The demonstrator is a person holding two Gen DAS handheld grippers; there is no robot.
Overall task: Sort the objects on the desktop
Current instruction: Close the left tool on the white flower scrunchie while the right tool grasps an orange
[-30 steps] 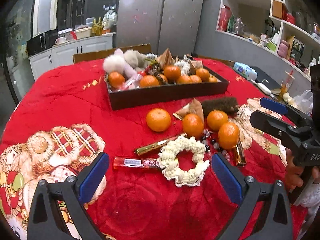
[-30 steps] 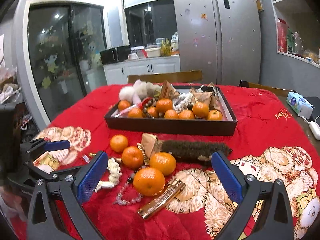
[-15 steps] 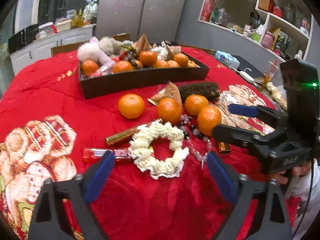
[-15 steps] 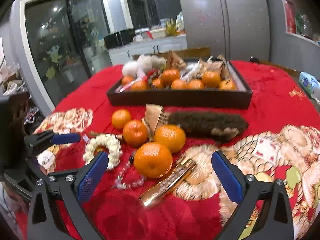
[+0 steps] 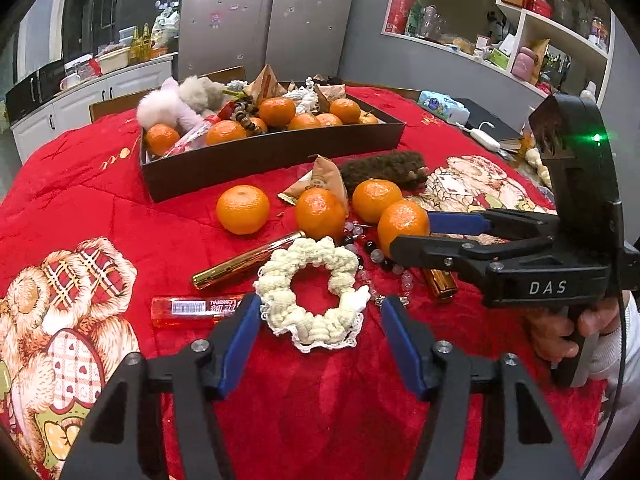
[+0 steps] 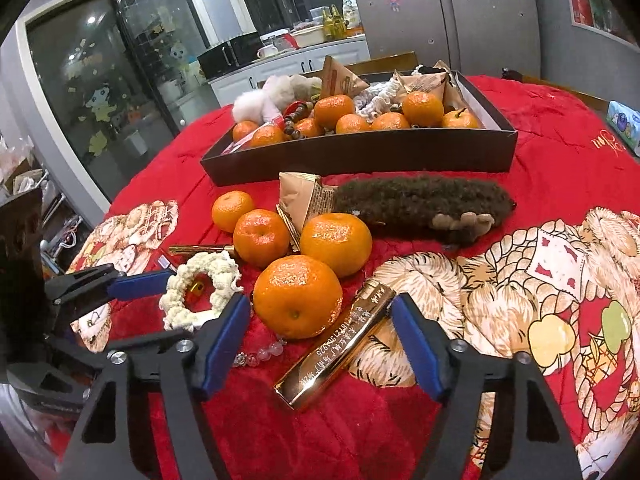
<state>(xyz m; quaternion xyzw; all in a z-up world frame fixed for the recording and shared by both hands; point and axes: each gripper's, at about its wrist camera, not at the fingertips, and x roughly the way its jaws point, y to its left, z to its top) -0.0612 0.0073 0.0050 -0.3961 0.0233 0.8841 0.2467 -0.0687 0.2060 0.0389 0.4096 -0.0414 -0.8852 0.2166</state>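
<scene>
Picking step, judging by the poses: left gripper point(image 5: 320, 332) spread wide around the white scrunchie point(image 5: 314, 290), right gripper point(image 6: 320, 332) spread wide around the nearest orange point(image 6: 298, 296); next, squeezing shut, then lifting toward the box point(image 6: 360, 156) ahead

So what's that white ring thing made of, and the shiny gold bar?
The white ring looks like soft knitted or crocheted yarn with a lace edge: it is bumpy, fluffy and matte. The gold bar looks like metal or metallic-coated plastic: smooth, glossy, with bright reflections and printed characters on its side. Which of the two, the look cannot settle.
</scene>
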